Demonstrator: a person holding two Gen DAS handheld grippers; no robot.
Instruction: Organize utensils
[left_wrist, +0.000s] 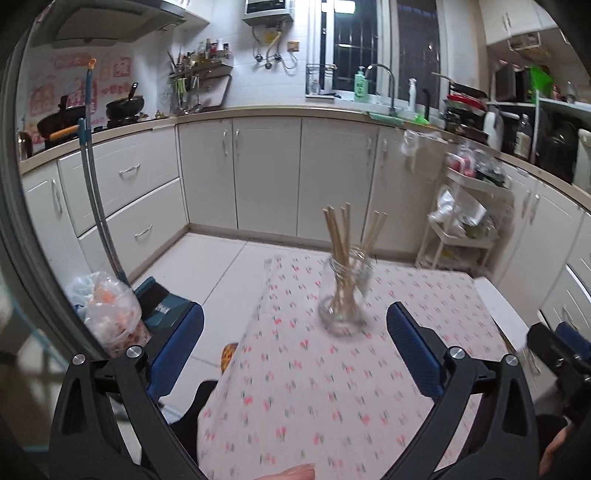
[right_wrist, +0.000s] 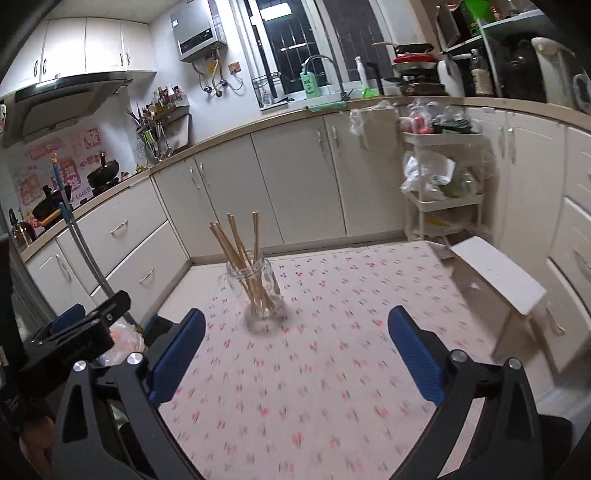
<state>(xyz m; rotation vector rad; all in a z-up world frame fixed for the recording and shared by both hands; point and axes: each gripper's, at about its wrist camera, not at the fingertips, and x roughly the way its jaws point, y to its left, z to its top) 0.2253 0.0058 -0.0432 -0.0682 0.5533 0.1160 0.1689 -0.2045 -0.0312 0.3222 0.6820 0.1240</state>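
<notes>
**Chopsticks gathered in jar, both claws released**

We see the chopsticks (right_wrist: 240, 258) standing bundled in a glass jar (right_wrist: 258, 295) mid-frame on the floral counter (right_wrist: 332, 369), upright for tidy storage. Left claw (left_wrist: 295, 339) and right claw (right_wrist: 295, 339) are spread wide, empty.

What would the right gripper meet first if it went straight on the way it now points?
Probably the flowered tablecloth: the open right gripper is angled down at bare cloth. The glass jar of chopsticks stands ahead, slightly left of that line, so it might be missed; depth is unclear.
</notes>
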